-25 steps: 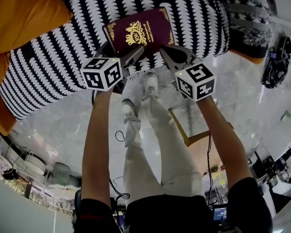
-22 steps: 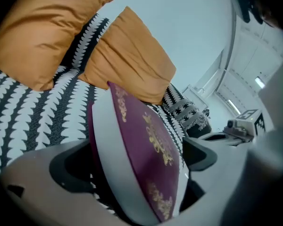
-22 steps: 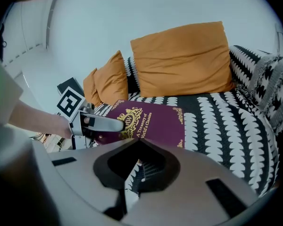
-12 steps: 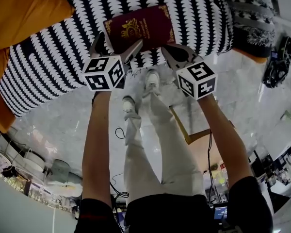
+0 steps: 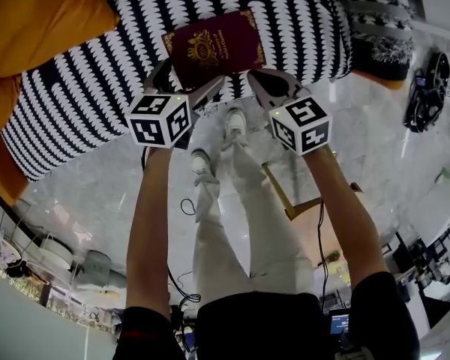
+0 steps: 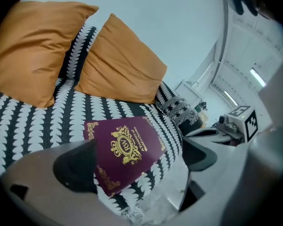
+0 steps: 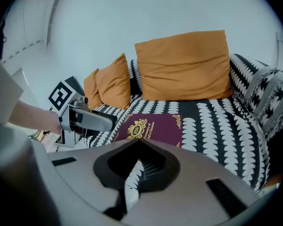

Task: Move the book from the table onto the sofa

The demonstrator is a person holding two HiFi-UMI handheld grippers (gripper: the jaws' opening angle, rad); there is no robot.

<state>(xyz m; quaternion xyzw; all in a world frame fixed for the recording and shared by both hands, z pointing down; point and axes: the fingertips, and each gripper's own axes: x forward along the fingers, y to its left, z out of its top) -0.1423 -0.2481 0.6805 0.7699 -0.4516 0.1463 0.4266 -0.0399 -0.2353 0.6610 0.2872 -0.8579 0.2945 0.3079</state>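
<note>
L gripper [image 6: 139,160]: jaws wide apart, just been opening; dark pads [image 6: 78,166] press on nothing. Book [image 6: 125,149] shows in the gap btwn them, its near corner just past the tips, but it lies free, no pad on it. R gripper [image 7: 137,141]: jaws together, nothing btwn them. Book is just beyond its tips; can't tell if they touch it. In head view the 2 grippers sit side by side at the book's near edge, L by the near-left corner, R by the near-right corner, both angled down.

Book: maroon, gold crest + gold corner trim, flat, cover up, on sofa [image 6: 23,126] seat, close to the seat's front edge, the side nearest the tips. Sofa cover is b/w zigzag stripes. Further out from the tips, at the back of the seat: orange cushions [image 6: 122,67], propped up, apart from the book. Behind the grippers, on the person's side of the sofa: pale glossy floor [image 5: 382,133], person's legs [image 5: 240,223] + shoes [image 5: 234,126].
</note>
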